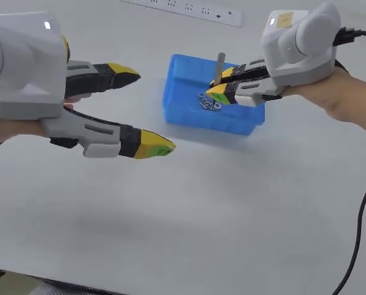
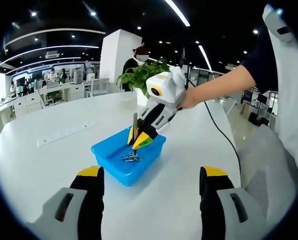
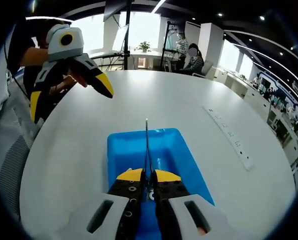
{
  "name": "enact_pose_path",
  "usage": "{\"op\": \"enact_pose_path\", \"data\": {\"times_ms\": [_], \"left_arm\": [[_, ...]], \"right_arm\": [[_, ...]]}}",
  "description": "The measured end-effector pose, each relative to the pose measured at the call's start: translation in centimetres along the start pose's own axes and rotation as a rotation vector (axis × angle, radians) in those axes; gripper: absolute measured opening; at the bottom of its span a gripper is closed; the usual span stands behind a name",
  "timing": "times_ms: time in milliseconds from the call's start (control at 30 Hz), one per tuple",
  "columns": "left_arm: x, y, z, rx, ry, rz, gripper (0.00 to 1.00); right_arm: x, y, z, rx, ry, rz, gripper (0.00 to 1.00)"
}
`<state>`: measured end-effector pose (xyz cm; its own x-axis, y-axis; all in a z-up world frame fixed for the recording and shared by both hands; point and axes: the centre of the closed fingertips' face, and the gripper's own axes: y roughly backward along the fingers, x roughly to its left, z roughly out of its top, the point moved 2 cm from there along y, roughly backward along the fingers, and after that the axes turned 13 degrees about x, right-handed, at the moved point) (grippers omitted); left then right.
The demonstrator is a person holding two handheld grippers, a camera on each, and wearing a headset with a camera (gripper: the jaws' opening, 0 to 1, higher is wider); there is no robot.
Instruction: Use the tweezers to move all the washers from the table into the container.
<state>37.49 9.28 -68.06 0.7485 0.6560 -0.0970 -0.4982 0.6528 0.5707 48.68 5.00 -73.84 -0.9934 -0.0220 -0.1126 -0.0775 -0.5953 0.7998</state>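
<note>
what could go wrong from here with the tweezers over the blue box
The tweezers are thin and pinched only at the tips of the right gripper, so they might twist or slip out into the container, onto the washers. The left gripper hangs open, apart from the container, so a knock could slide it.

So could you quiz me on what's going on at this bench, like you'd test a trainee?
1. True or false: the left gripper holds the tweezers.
2. The washers lie: A) inside the blue container, B) outside it, C) between the left gripper's jaws.
3. Fill in: the right gripper is shut on the ____.
Key: 1 false; 2 A; 3 tweezers.
</note>
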Motion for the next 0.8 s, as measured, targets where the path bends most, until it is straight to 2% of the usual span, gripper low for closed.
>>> {"op": "enact_pose_path", "data": {"times_ms": [167, 267, 400, 433, 500, 533, 567, 600, 800], "left_arm": [[1.2, -0.7, 0.6, -0.016, 0.013, 0.018, 0.82], [2.5, -1.1, 1.2, -0.048, 0.014, 0.029, 0.76], [4.4, -1.9, 2.1, -0.059, 0.008, 0.018, 0.70], [5.1, -2.1, 2.8, -0.073, -0.005, 0.023, 0.70], [5.7, -2.4, 4.0, -0.104, -0.013, 0.014, 0.68], [6.3, -2.5, 4.2, -0.110, -0.019, 0.008, 0.65], [6.5, -2.6, 4.5, -0.112, -0.028, 0.001, 0.63], [6.2, -2.8, 4.7, -0.111, -0.047, -0.010, 0.61], [6.2, -4.4, 5.7, -0.085, -0.098, -0.059, 0.48]], "right_arm": [[0.7, 0.4, 0.6, 0.004, 0.032, 0.008, 0.07], [0.5, 0.3, 0.6, 0.010, 0.041, 0.009, 0.07], [0.5, 0.3, 0.6, 0.014, 0.037, 0.009, 0.07], [0.7, 0.4, 0.7, 0.013, 0.037, 0.010, 0.08], [0.9, 0.4, 0.7, 0.017, 0.042, 0.012, 0.08], [1.1, 0.5, 0.8, 0.015, 0.048, 0.015, 0.08], [1.1, 0.5, 0.9, 0.013, 0.050, 0.016, 0.08], [1.2, 0.5, 1.0, 0.009, 0.052, 0.018, 0.08], [1.1, 0.6, 1.3, -0.006, 0.053, 0.015, 0.07]]}}
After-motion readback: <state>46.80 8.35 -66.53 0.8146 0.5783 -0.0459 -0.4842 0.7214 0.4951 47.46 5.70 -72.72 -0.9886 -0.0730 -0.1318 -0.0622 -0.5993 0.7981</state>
